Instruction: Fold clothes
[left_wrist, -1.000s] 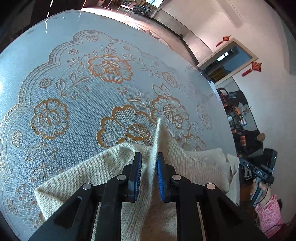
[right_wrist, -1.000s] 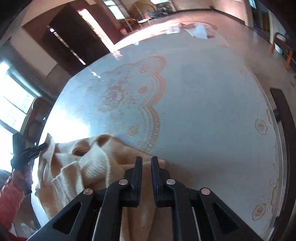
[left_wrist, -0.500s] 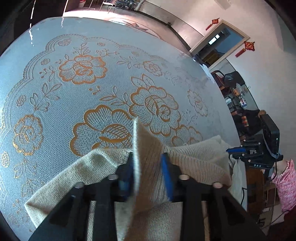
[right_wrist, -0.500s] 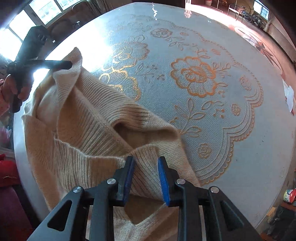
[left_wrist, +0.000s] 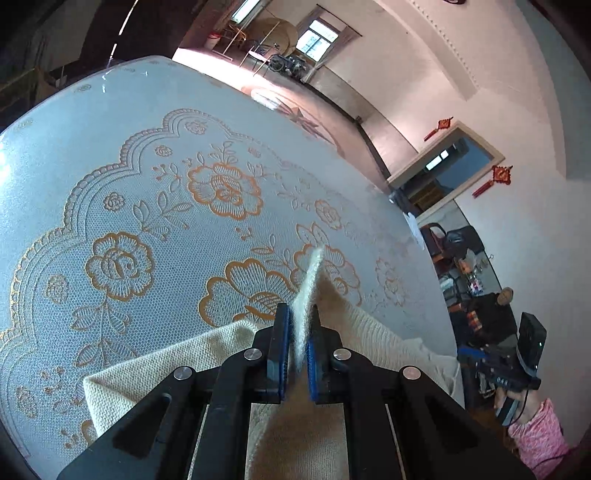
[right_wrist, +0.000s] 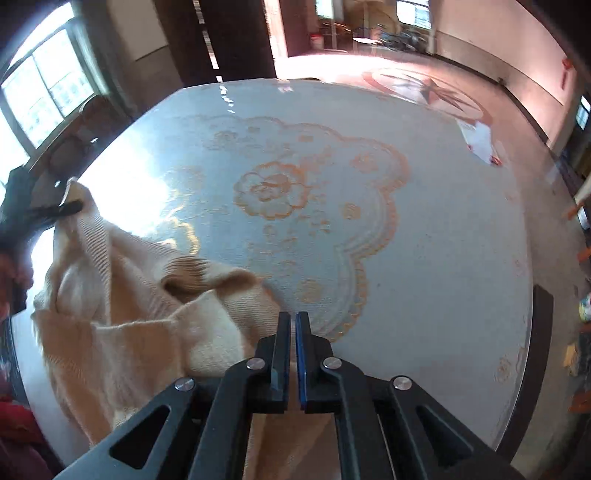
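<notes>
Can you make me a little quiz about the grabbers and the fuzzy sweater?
1. True or false: the left gripper pinches an edge of the cream sweater.
2. What decorates the tablecloth? A) blue stripes B) orange flowers C) green dots
3. Fill in: in the right wrist view, the right gripper has its jaws nearly ____.

Key: 1 true; 2 B; 3 closed, with sweater fabric running under them, though a grip can't be confirmed.

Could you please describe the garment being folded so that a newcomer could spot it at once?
Look at the round table with its pale blue, orange-flowered cover. At its near edge lies a cream ribbed knit sweater, the only fabric heap there, one corner pinched in the left tool.
</notes>
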